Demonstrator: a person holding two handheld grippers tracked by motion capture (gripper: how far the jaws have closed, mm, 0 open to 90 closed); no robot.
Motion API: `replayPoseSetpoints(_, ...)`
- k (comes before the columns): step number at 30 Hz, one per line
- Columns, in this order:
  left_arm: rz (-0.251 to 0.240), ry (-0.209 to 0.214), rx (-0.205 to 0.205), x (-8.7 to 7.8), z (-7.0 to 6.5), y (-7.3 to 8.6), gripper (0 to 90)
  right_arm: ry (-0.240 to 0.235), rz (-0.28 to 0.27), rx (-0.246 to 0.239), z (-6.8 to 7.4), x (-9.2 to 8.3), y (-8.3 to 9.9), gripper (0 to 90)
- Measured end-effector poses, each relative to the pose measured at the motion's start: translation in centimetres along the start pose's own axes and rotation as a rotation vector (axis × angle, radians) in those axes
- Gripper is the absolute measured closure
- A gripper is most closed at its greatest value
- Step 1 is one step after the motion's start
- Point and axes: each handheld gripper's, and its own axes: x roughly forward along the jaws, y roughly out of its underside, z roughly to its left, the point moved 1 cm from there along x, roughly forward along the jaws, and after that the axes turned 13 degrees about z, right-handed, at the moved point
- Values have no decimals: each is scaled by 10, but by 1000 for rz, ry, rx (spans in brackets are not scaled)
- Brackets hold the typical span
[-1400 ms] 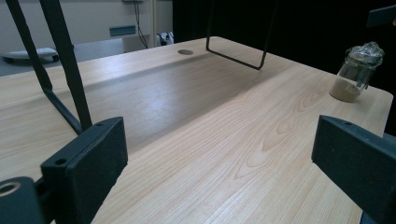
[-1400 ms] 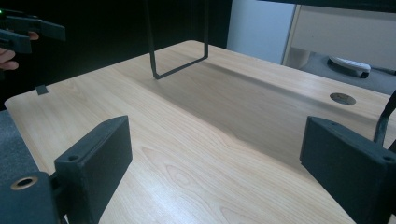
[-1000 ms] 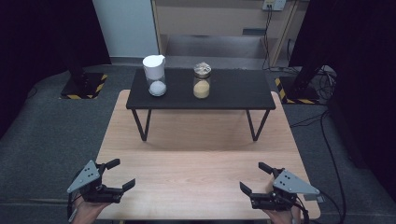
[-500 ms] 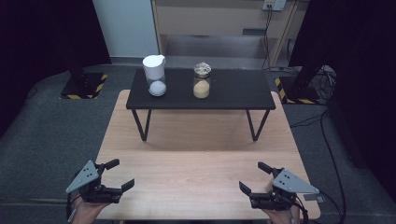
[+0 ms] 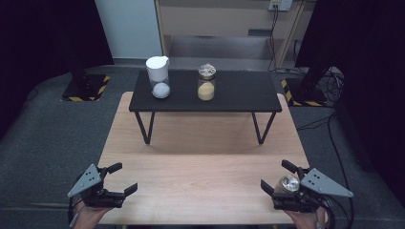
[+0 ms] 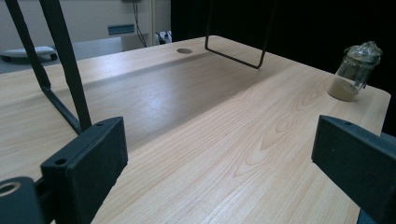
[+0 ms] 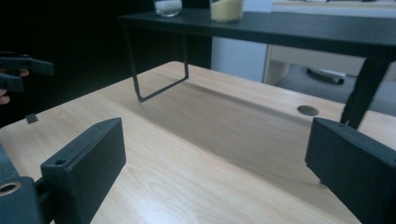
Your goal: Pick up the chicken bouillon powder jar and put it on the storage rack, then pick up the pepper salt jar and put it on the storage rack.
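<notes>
My left gripper (image 5: 123,177) hovers open over the near left corner of the wooden table (image 5: 200,143). Its jaws (image 6: 219,154) stand wide with only bare wood between them. At the near right corner my right gripper (image 5: 274,175) is open too, and nothing sits between its jaws (image 7: 215,158). A small glass jar (image 5: 288,182) with a crinkled shiny lid stands right by the base of the right gripper's jaws. From the left gripper this small jar (image 6: 351,77) shows tan powder, close to the table's edge.
A low black side table (image 5: 239,93) on thin wire legs stands across the far half. It carries a white-lidded jar of white stuff (image 5: 158,76) and a jar of yellow powder (image 5: 206,86). A cable hole (image 7: 307,110) lies near one leg. Dark floor surrounds the wooden table.
</notes>
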Motion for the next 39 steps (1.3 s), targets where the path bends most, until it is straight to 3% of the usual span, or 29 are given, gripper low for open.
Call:
replayPoseSetpoints(4,-4,-3,3,0,-1,0,26,55,-5,-26,2,-16,0,46)
replayPoseSetpoints(13,-1,-2,0,0,0,-1,26,117,24,0,-7,-42,-5,36)
replayPoseSetpoints(39,4,-7,6,0,-2,-1,26,163,26,9,-12,-64,-7,32)
